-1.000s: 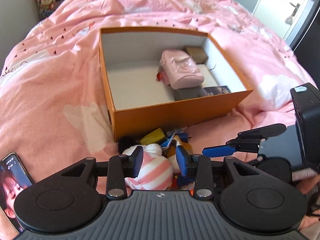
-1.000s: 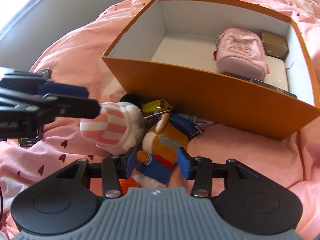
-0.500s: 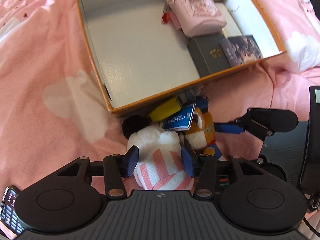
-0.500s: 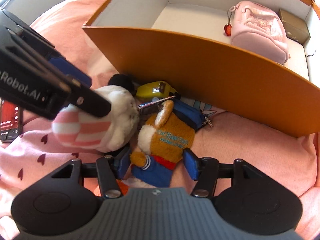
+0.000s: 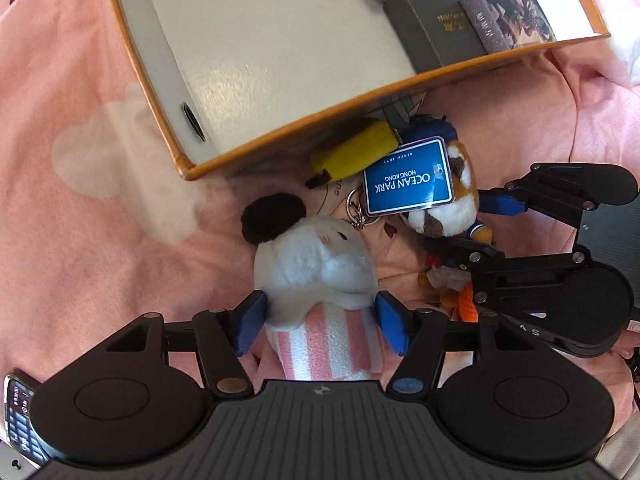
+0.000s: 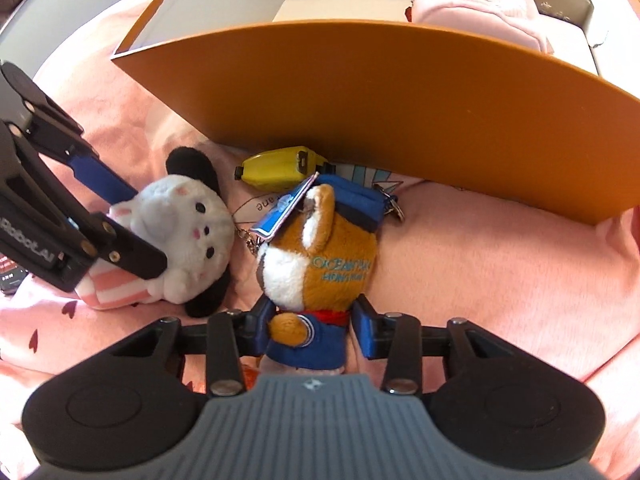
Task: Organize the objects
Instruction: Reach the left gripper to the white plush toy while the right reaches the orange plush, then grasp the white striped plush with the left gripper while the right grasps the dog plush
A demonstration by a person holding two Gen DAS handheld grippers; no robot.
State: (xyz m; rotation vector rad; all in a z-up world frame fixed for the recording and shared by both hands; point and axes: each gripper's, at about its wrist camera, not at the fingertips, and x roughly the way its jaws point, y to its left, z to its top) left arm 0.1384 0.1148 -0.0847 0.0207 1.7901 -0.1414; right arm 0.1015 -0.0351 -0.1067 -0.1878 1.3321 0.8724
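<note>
A white plush with black ears and a pink-striped body (image 5: 316, 264) lies on the pink bedding in front of the orange box (image 5: 280, 132). My left gripper (image 5: 320, 328) points down over it. Its jaws are opening, and the blue pads flank the striped body. Beside it lies a brown plush in a blue shirt (image 6: 320, 268) with a blue Ocean Park tag (image 5: 408, 180). My right gripper (image 6: 314, 330) straddles its waist. Those jaws are closing, and a thin gap still shows at the right pad. The left gripper (image 6: 148, 230) also shows in the right wrist view, at the white plush (image 6: 188, 220).
A yellow case (image 5: 356, 152) lies against the orange box's front wall (image 6: 380, 100). Inside the box are a pink pouch (image 6: 472, 0), a grey box (image 5: 432, 28) and a dark booklet. A phone (image 5: 20, 412) lies on the bedding at the lower left.
The left gripper tipped downward and sank with the white plush, and its jaws spread. The right gripper dropped over the brown plush; its jaws widened, then narrowed.
</note>
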